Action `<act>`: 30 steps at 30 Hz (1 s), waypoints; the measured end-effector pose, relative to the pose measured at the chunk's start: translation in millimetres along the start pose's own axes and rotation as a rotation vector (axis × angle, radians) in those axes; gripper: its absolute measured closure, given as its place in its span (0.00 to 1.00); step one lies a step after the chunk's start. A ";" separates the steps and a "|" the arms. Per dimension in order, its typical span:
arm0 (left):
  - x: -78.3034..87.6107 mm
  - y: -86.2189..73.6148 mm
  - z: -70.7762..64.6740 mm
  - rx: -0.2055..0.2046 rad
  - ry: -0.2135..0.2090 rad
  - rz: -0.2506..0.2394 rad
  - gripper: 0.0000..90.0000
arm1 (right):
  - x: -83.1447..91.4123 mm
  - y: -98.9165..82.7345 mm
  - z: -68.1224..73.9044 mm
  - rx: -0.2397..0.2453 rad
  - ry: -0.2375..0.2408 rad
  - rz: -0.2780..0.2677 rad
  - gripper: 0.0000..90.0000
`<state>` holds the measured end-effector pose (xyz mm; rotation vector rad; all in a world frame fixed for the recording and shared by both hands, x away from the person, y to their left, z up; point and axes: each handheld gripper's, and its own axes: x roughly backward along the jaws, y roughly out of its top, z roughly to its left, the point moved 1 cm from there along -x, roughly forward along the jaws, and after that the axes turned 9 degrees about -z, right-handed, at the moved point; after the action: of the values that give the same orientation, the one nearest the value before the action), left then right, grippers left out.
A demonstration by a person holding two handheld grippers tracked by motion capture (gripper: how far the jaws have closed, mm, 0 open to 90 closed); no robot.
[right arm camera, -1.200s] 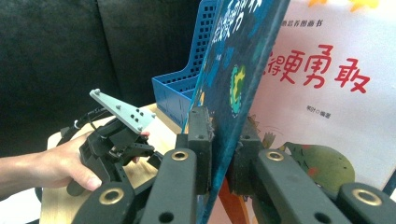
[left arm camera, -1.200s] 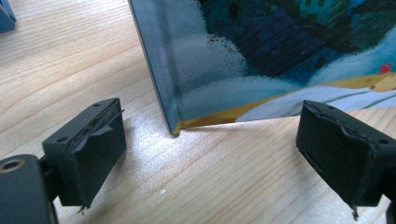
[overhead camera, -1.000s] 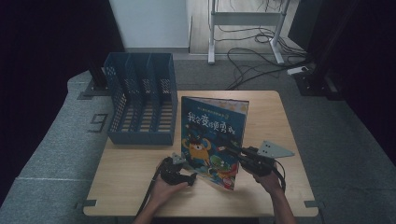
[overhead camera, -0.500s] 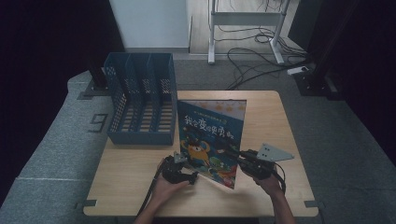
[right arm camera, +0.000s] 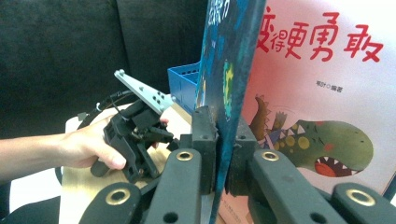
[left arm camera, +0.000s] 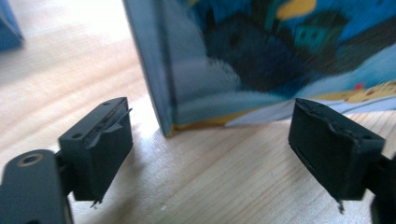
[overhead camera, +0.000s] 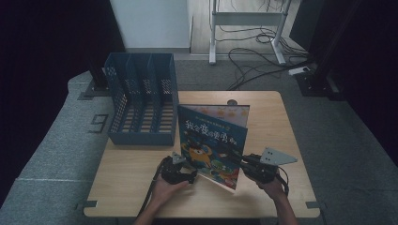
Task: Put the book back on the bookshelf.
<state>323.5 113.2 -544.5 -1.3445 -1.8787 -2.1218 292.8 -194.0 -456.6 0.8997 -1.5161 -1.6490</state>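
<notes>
The picture book (overhead camera: 213, 140) is held upright on the table (overhead camera: 136, 187) just beside the blue file rack (overhead camera: 141, 101), clamped by the right gripper (right arm camera: 223, 154), while the left gripper (left arm camera: 210, 144), whose jaws have just been closing slightly, is spread open around its lower corner; likely it must be steadied and slid into a rack slot.

a light wooden table (overhead camera: 141, 178) stands on grey carpet (overhead camera: 61, 150). beyond the tongs, a white wall panel (overhead camera: 150, 23), a metal stand (overhead camera: 244, 18) and loose cables (overhead camera: 253, 56) sit in dim light.
</notes>
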 end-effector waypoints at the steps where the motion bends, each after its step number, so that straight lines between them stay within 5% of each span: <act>1: 1.8 1.1 0.5 0.005 0.000 -0.014 0.16 | 0.4 -0.3 0.4 0.000 0.003 0.000 0.94; 17: 33.8 37.9 5.5 -0.041 -0.056 -0.192 0.20 | 4.5 -3.5 1.0 0.008 0.008 0.013 0.93; 30: 42.4 52.4 4.7 -0.062 -0.086 -0.249 0.26 | 7.5 -7.7 -4.9 -0.008 -0.015 0.014 0.90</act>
<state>326.4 123.9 -477.8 -1.2928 -2.1325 -2.2860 292.9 -202.5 -464.8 0.8726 -1.5216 -1.6536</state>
